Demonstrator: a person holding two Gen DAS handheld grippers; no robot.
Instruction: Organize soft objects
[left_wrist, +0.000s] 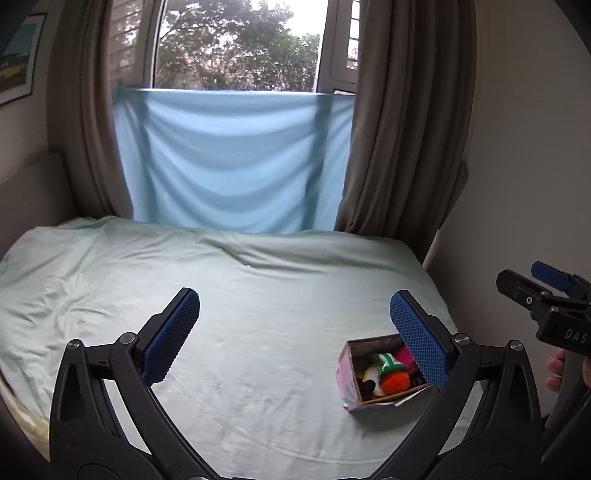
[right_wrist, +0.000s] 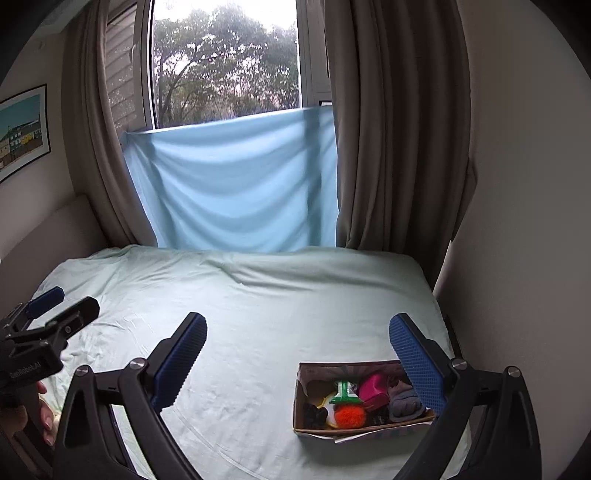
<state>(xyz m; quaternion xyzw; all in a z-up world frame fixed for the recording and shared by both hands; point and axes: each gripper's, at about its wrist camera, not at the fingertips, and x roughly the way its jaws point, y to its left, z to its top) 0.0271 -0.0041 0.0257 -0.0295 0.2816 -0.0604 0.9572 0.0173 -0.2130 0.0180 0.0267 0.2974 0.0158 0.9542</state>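
**Both tools spread wide above the bed, box of soft things at the right**

Nearest the lens, the left tool (left_wrist: 294, 314) hangs over the bed with its two blue textured pads far apart and nothing between them. The right tool (right_wrist: 297, 334) is likewise spread wide and empty-handed; in the left wrist view it shows at the right edge, with a person's fingers (left_wrist: 555, 369) curled beneath its black body.

The small open cardboard box with a pink patterned outside (right_wrist: 301, 406) sits on the pale green bed sheet (right_wrist: 258, 314), toward the right side of the bed and close to the near edge. The right pad of each tool overlaps the box's right end in its own view. Inside the box lie a fuzzy orange pom-pom (right_wrist: 350, 415), a green-and-white striped soft piece (right_wrist: 344, 392), a bright pink soft item (right_wrist: 373, 386), a grey-blue folded fabric piece (right_wrist: 404, 404) and something small and black (right_wrist: 314, 414); they are packed touching one another.

Behind the bed a light blue cloth (right_wrist: 236, 184) covers the lower window, flanked by taupe curtains (right_wrist: 391, 129). A framed picture (right_wrist: 24, 129) hangs on the left wall.
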